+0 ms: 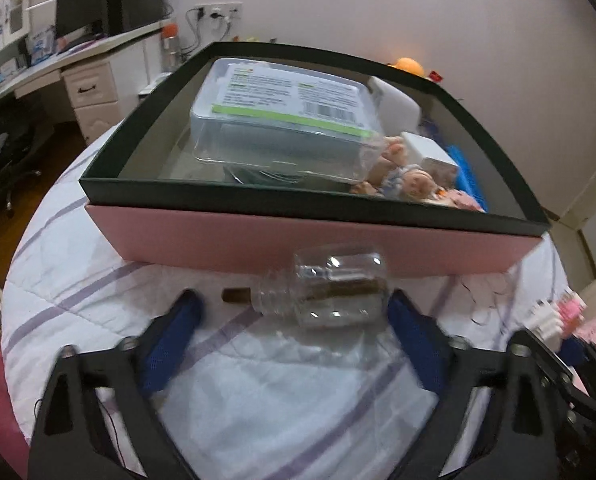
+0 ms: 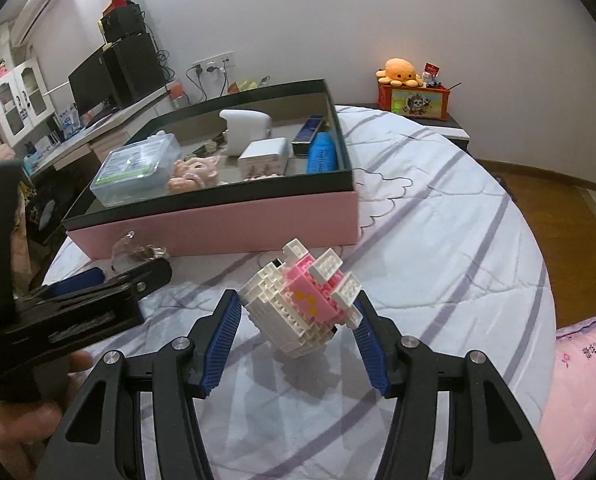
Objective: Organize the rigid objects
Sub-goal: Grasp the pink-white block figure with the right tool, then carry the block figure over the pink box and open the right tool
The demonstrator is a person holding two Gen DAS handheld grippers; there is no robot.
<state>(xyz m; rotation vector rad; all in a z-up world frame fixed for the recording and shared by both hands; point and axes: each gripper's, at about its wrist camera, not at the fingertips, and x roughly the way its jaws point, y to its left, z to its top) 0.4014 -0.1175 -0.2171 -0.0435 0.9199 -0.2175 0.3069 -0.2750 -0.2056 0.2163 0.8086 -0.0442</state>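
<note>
- We see the box (image 2: pixel 217 228) resting on the bed (image 2: pixel 438 216), toward its far left.
- In the box, the plastic case (image 2: pixel 137 168) lies left, the doll (image 2: pixel 193 174) beside it on the right.
- Near the box's front wall lies the bottle (image 1: pixel 330 292), on its side.
- Right of the bottle is the brick figure (image 2: pixel 302 300), between the right tool's (image 2: pixel 298 312) fingers.

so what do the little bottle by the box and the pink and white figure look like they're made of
Bottle: clear and glossy with sharp highlights, glass or hard plastic; which one is unclear. Figure: studded interlocking bricks with a smooth, slightly shiny finish, most likely moulded plastic.
</note>
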